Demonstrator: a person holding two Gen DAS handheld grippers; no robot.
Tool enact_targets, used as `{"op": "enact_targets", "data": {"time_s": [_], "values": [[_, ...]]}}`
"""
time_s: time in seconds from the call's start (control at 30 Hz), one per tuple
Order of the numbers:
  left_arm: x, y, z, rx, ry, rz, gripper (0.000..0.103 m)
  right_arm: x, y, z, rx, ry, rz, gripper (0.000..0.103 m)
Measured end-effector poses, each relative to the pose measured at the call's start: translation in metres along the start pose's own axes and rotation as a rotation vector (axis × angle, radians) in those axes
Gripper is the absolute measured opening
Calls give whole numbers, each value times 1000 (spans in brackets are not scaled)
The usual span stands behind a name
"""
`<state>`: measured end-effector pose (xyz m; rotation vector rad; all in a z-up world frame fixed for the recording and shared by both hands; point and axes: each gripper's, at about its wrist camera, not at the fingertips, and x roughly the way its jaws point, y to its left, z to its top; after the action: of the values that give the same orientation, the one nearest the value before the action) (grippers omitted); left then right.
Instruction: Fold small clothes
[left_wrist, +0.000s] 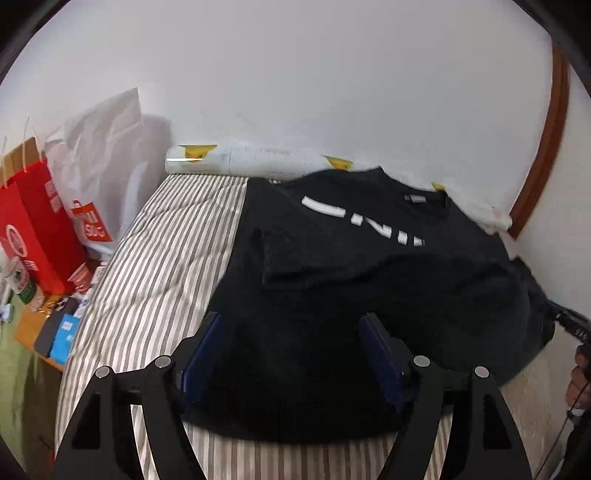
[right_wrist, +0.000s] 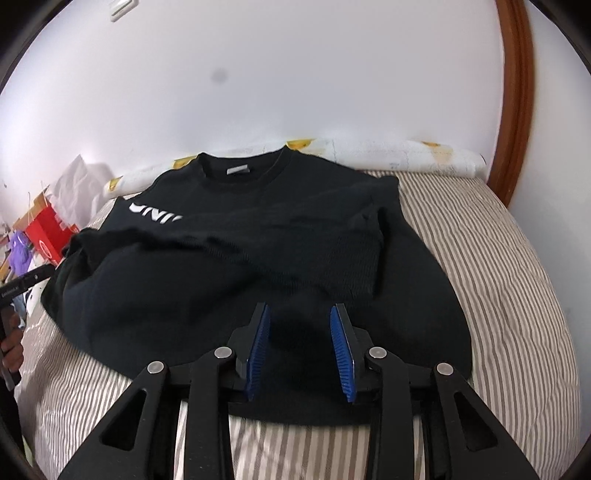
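A black sweatshirt (left_wrist: 332, 295) with white letters lies on the striped bed (left_wrist: 147, 266), collar toward the wall, both sleeves folded in across its front. It also shows in the right wrist view (right_wrist: 229, 280). My left gripper (left_wrist: 291, 325) is open and empty, just above the hem's left part. My right gripper (right_wrist: 301, 314) is open and empty above the hem's right part. The blue pads (right_wrist: 341, 350) hold nothing. The other hand-held gripper shows at the right edge of the left wrist view (left_wrist: 570, 321) and the left edge of the right wrist view (right_wrist: 22, 288).
A white rolled cover with yellow patches (left_wrist: 251, 162) lies along the wall at the bed's head. Red and white shopping bags (left_wrist: 40, 221) and clutter stand on the floor left of the bed. A brown wooden frame (right_wrist: 517, 103) curves up the wall at the right.
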<state>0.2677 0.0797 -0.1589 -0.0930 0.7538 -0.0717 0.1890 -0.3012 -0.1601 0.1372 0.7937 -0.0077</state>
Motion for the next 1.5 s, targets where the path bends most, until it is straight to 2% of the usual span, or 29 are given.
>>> {"op": "enact_targets", "data": {"time_s": [0.07,0.17,0.3,0.47,0.57,0.7,0.73,0.77,0.8,0.83,0.87,0.93,1.13,1.5], "values": [[-9,0,-13,-12,-2,1,74,-9,-7,-12,2,0,-11,41],[-15,9,-27,-42,11,26,74,-19,-25,-27,-4,-10,-106,57],[-12,36,-37,-110,29,58,74,-21,-60,-39,73,17,-148,58],[12,52,-37,-158,93,31,72,0,-79,-45,151,68,-124,60],[20,47,-36,-128,92,44,72,11,-80,-41,174,76,-90,65],[26,40,-35,-88,90,62,69,22,-75,-30,165,86,-64,66],[27,38,-35,-83,89,62,63,23,-73,-29,163,88,-63,64],[26,36,-35,-77,86,53,52,24,-71,-28,163,86,-56,58],[25,34,-36,-76,83,42,46,24,-70,-29,163,84,-21,39],[23,33,-37,-74,79,31,31,22,-69,-29,165,71,4,28],[22,32,-37,-71,77,28,25,20,-67,-30,156,64,2,23],[18,28,-39,-51,71,45,22,14,-64,-33,141,55,-1,21],[-12,35,-48,-108,58,12,20,-15,-62,-44,157,43,27,20],[-86,27,-118,-118,47,27,20,-82,-71,-101,110,43,79,20]]}}
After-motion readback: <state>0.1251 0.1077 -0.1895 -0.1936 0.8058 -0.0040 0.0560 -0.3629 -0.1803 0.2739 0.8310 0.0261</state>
